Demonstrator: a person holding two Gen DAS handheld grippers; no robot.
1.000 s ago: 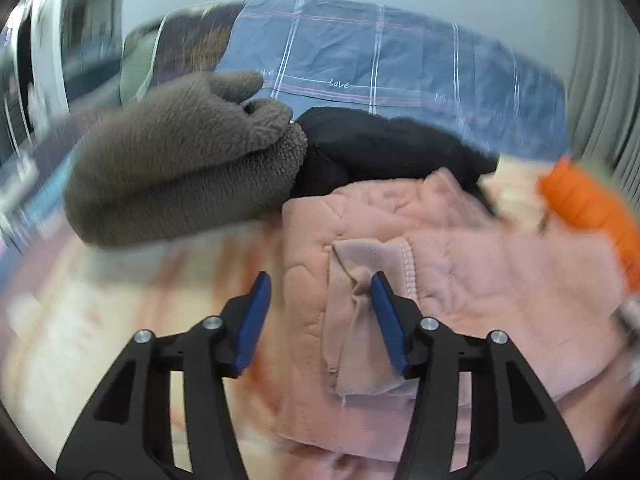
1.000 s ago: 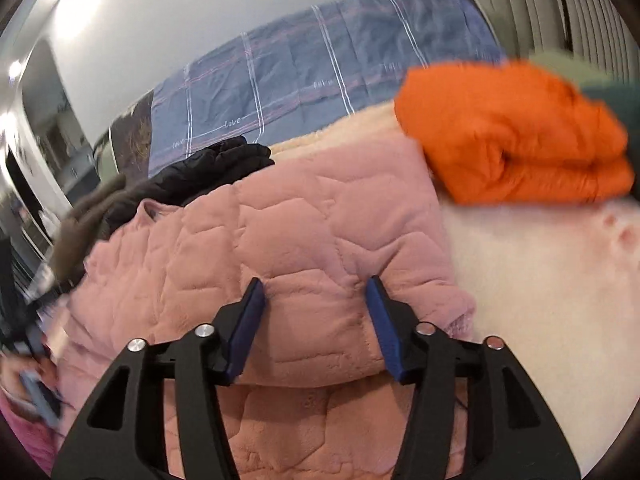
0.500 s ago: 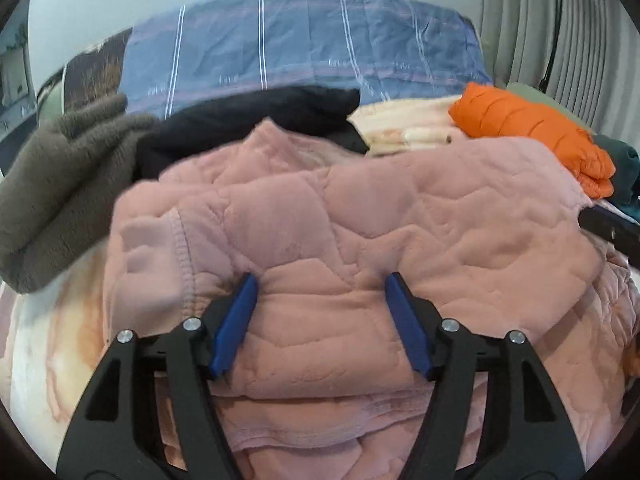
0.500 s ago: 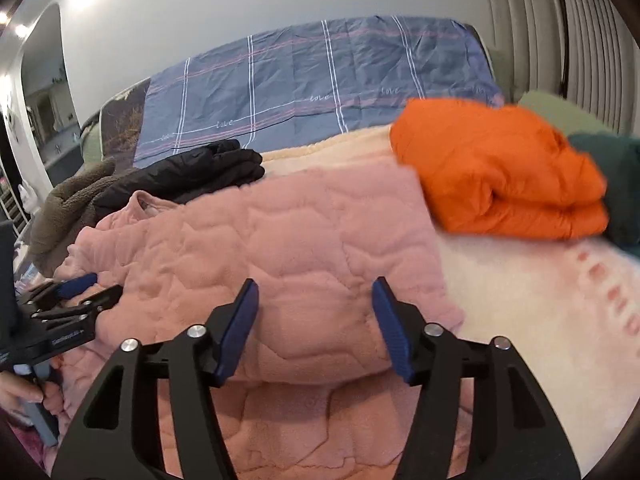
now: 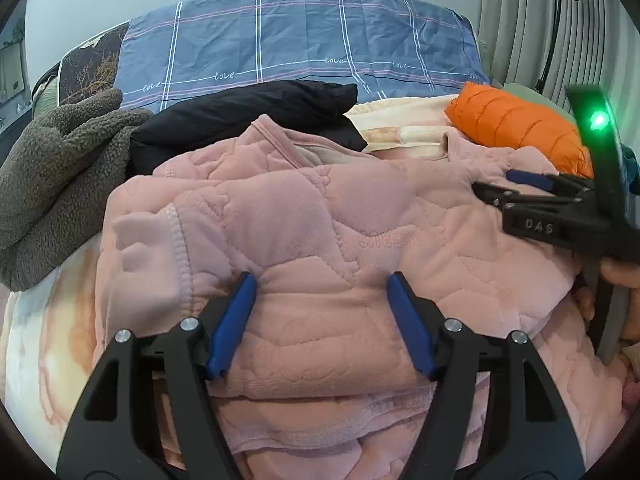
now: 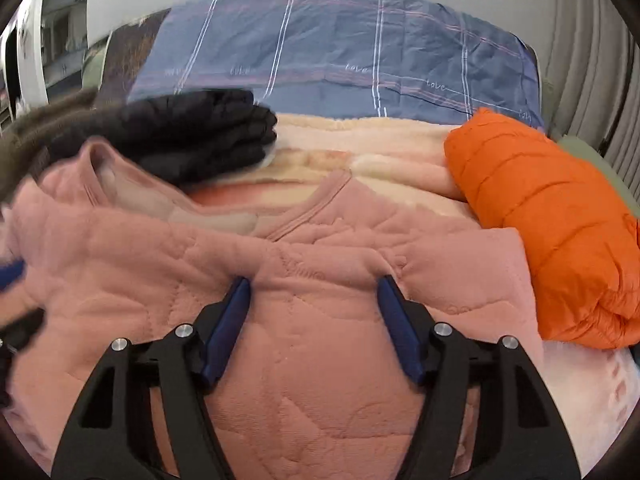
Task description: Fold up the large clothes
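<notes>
I judge I'm partway through folding the pink quilted fleece top [image 5: 320,240], which lies in front of the blue plaid pillow [image 5: 288,44]; my left gripper [image 5: 320,292] stands wide over a fold of it, pads not pressing, and my right gripper [image 6: 312,292] is opening, fleece between its jaws but not gripped. Next I'd need to take a fresh edge and bring it across squarely. No containers show; the black jacket [image 5: 248,120] and orange puffer [image 6: 552,216] sit nearer the pillow.
</notes>
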